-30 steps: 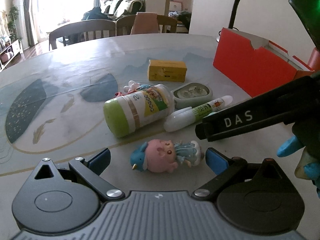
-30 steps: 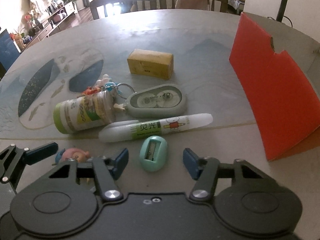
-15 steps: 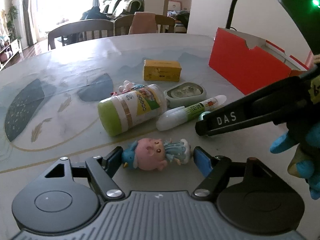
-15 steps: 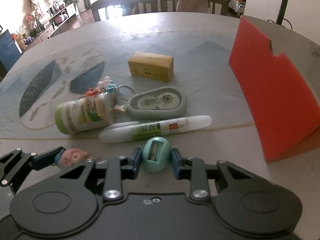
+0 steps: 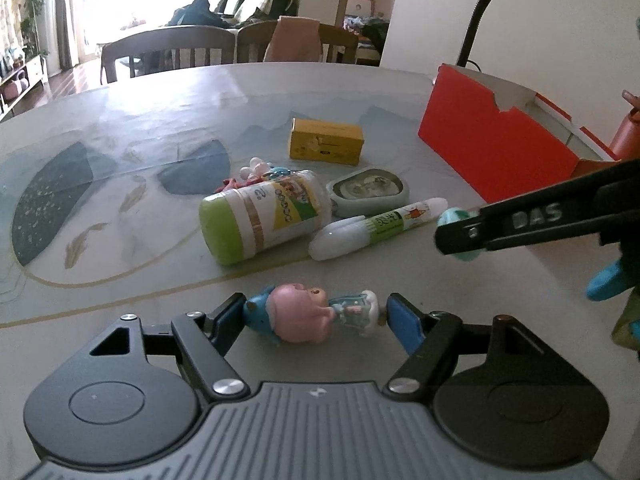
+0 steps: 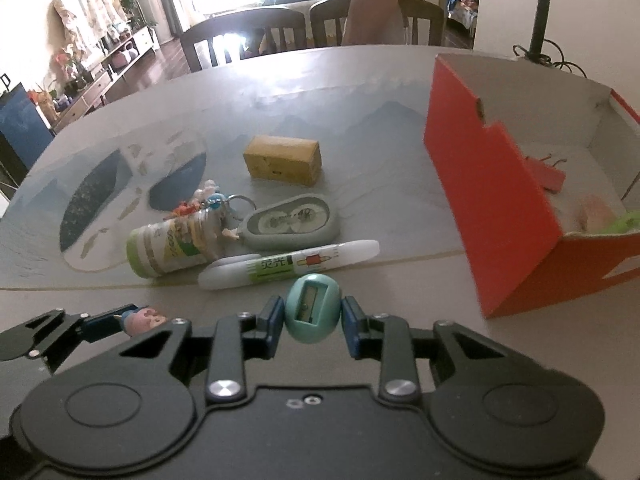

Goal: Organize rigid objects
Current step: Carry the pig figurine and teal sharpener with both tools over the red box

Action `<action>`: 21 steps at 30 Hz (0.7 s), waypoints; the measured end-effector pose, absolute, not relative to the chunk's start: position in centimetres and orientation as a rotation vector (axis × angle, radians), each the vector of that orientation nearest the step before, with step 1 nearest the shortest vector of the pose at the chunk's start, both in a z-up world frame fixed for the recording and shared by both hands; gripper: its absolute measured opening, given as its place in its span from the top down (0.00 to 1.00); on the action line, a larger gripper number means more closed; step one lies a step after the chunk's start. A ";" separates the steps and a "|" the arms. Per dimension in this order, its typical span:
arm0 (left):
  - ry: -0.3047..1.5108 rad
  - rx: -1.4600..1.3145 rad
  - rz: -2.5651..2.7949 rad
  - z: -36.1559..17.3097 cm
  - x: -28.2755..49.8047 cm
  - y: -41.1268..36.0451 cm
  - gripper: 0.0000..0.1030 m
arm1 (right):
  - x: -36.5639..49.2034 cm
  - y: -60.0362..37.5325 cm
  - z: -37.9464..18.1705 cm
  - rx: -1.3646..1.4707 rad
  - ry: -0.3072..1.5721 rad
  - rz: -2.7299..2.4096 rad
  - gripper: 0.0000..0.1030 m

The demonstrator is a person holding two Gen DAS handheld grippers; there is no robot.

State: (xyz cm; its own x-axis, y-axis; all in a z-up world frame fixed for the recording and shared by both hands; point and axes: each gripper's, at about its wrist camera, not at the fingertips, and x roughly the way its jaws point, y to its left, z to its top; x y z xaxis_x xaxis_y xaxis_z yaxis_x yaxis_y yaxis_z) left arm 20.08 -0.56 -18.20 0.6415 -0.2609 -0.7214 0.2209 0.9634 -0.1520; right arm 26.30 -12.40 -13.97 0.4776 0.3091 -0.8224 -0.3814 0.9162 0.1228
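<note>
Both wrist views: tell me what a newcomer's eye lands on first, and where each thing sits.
First, the bright red box, open-topped, standing on the table's right side. Next, the teal egg-shaped sharpener clamped in the right gripper, lifted in front of the white glue pen. Then the pink pig figurine lying sideways between the left gripper's fingers.

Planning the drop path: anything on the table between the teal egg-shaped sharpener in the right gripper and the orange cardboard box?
Nothing: in the right wrist view, bare tabletop separates the teal egg-shaped sharpener from the orange cardboard box.
</note>
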 end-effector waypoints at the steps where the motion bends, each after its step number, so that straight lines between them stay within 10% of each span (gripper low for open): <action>1: 0.832 -0.052 -0.273 -18.1 20.0 -0.6 0.26 | 26.2 -12.6 -13.6 -0.079 0.984 0.424 0.71; 21: 0.797 -0.118 -0.328 -9.7 21.0 -3.6 0.26 | 26.1 -18.3 -6.1 -0.037 0.905 0.473 0.70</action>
